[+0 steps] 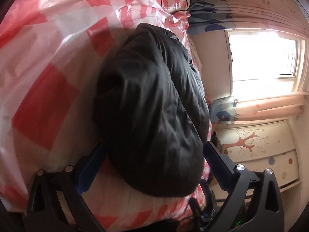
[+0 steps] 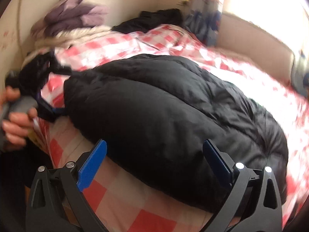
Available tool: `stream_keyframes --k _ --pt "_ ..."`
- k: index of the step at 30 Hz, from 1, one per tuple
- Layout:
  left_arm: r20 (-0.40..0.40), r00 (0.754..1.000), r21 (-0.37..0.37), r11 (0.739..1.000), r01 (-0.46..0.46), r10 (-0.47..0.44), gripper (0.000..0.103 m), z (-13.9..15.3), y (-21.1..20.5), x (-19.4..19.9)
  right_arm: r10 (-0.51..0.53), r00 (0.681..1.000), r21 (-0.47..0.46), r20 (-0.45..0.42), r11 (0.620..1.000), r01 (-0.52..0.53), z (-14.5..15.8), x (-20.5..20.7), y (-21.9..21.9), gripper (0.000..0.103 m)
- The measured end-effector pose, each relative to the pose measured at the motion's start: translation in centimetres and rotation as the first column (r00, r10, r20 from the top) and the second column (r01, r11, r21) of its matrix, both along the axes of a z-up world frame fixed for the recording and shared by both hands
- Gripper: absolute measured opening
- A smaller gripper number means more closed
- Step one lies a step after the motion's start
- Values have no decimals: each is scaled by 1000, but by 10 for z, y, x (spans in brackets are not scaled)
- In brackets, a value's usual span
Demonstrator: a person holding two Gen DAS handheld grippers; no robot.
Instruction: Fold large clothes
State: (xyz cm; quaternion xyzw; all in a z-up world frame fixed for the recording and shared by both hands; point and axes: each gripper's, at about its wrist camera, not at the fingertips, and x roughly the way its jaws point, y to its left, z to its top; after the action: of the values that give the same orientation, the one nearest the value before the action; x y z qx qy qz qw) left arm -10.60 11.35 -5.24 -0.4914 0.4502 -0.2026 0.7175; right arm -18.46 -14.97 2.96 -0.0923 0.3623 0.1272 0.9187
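no readable text, label, brand, number or sign in either view; right wrist view blurred.

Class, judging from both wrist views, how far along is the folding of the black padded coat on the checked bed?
Done: the black coat lies gathered into a compact bundle on the checked sheet. In hand: nothing; the left tongs and right tongs both stand open around its near edge. Left: whether another fold is needed is unclear.
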Motion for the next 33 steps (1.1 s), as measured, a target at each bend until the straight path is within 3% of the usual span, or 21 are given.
stream_keyframes --k 4,6,7,8,9,11,12,14,15,16,18,21,22,23,25,26,27,29,30,32,33 --pt "88 994 7 998 -67 66 95 20 -7 -3 -180 983 199 -37 963 184 15 16 -58 96" --pt "141 988 69 995 -78 68 96 30 -16 -4 -271 962 226 -18 936 268 23 22 -80 96" --pt "120 992 123 990 -64 49 96 25 -24 1 -299 954 219 -15 930 295 24 27 -86 96" --pt "74 997 115 992 -45 37 95 14 -28 7 -336 941 181 -51 923 339 18 40 -92 96" --pt "33 999 91 995 -39 36 95 5 -30 11 -342 928 136 -148 922 362 4 54 -97 96" --pt "43 995 54 994 -90 88 92 5 -27 8 -282 921 190 -268 922 337 -8 64 -109 96" --pt "59 994 40 994 -98 96 86 8 -27 7 -275 921 281 -275 894 350 -2 57 -123 96" --pt "95 990 33 994 -106 102 70 10 -27 7 -295 907 498 -301 762 414 8 37 -162 96" --pt "97 991 39 995 -95 91 56 9 -27 10 -314 898 549 -307 712 437 12 29 -178 96" --pt "95 992 48 995 -87 83 45 8 -28 12 -307 902 573 -303 698 430 16 25 -187 96" --pt "94 992 49 994 -92 88 38 6 -26 13 -306 911 593 -277 692 412 26 23 -196 96" --pt "122 987 46 992 -115 108 30 13 -29 8 -306 918 532 -251 749 395 37 29 -185 96" --pt "134 985 42 992 -118 111 27 15 -25 2 -317 916 543 -248 738 402 39 29 -186 96" --pt "150 983 41 992 -116 109 26 18 -27 0 -331 905 578 -266 697 425 39 25 -192 96" --pt "158 983 46 994 -104 95 25 19 -23 5 -385 852 667 -355 534 519 31 7 -224 96" --pt "158 983 42 994 -97 89 25 18 -22 7 -419 823 665 -383 492 561 26 -2 -236 96" --pt "158 984 39 995 -90 83 25 18 -21 8 -488 774 625 -403 472 622 24 -19 -255 96" --pt "160 985 45 996 -79 71 25 17 -19 8 -548 720 561 -426 465 686 17 -36 -283 96" --pt "164 984 51 996 -76 67 24 17 -19 9 -548 689 552 -475 424 718 8 -43 -296 96" --pt "164 984 52 996 -77 68 24 17 -19 10 -505 671 565 -543 371 737 -9 -45 -310 96" --pt "157 985 43 996 -83 75 24 16 -19 11 -488 673 565 -556 372 737 -15 -42 -312 96"
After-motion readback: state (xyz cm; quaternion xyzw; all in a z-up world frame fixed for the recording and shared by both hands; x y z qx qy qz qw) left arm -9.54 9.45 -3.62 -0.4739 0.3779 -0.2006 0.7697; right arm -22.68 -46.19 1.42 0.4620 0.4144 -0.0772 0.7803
